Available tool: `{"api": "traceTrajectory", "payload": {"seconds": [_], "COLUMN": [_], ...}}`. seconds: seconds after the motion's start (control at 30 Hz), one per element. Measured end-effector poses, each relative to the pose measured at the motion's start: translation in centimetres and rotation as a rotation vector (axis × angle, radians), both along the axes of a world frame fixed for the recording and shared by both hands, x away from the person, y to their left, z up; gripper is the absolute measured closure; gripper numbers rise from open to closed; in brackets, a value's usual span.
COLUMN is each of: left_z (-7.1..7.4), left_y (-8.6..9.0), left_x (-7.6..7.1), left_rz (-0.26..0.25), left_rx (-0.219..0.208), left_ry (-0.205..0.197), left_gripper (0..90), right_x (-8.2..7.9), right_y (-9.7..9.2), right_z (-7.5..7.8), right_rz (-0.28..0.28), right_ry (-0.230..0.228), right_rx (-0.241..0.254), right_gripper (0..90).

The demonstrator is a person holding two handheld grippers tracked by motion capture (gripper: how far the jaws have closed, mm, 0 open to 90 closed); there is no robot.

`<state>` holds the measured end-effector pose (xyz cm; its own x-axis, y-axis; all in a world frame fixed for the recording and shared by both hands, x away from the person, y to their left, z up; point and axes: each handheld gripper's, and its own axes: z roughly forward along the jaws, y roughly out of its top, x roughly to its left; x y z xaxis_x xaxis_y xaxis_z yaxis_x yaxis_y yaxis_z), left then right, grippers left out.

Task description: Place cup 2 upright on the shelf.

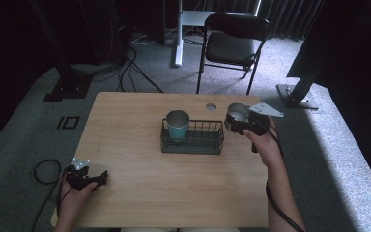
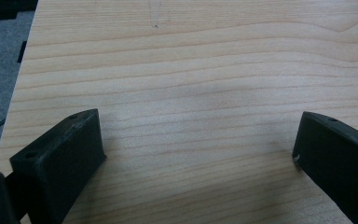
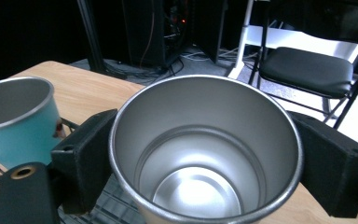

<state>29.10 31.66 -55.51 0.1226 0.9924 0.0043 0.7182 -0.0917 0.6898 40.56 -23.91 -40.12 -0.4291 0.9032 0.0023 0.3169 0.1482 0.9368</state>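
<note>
Right claw (image 3: 205, 154) clamps steel cup (image 3: 205, 149) (inside empty).

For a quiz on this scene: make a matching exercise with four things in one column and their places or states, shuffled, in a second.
Things:
1. teal cup
2. steel cup
3. left tongs
4. basket

Places or states:
A. open, low over bare table
B. at the table's middle, holding one cup
C. clamped in the right tongs, just right of the basket
D. upright in the basket's left end

Pairs: 1-D, 2-C, 3-A, 4-B
</note>
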Motion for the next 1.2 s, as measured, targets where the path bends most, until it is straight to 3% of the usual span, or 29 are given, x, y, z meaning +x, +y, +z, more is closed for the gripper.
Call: {"api": "traceTrajectory", "payload": {"seconds": [0.5, 0.83, 1.2], "left_z": [0.0, 0.0, 0.0], "left_y": [0.0, 0.0, 0.0], "left_x": [0.0, 0.0, 0.0], "left_rz": [0.0, 0.0, 0.0], "left_rx": [0.0, 0.0, -0.001], "left_ry": [0.0, 0.0, 0.0], "left_gripper": [2.3, 2.3, 2.3], "right_x": [0.4, 1.0, 1.9], "right_y": [3.3, 4.3, 5.4], "right_z": [1.3, -0.1, -2.2], "right_rz": [0.125, 0.238, 0.325], "right_ry": [-0.012, -0.012, 0.018], "right_rx": [0.01, 0.036, 0.002], "right_gripper": [13.1, 13.1, 13.1]}}
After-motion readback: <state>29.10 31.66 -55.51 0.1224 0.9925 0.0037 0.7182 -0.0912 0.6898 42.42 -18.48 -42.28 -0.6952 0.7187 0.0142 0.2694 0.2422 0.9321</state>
